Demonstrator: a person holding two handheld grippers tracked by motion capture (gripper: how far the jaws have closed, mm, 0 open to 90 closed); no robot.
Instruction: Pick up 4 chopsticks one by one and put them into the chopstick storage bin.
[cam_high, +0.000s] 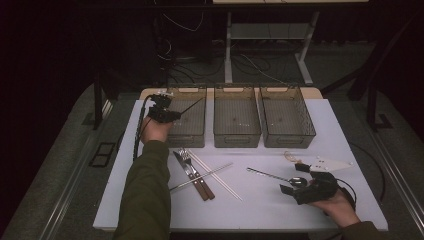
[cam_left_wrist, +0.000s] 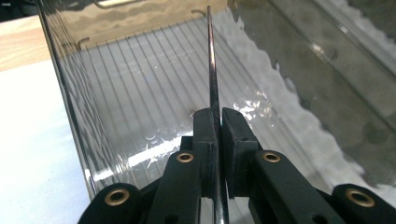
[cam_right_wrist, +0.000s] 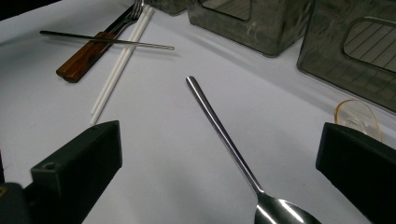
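Over the left bin (cam_high: 187, 125), the left tool (cam_left_wrist: 219, 122) clenches a thin rod (cam_left_wrist: 212, 65), lower end hidden.

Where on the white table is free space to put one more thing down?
Free: the near strip of the table between the knife and fork and the spoon, and the far right edge beside the right bin. Crowded: around the chopsticks.

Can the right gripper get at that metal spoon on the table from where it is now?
Probably yes. The right gripper is open, and the spoon lies bare on the table between its jaws, with nothing on top of it.
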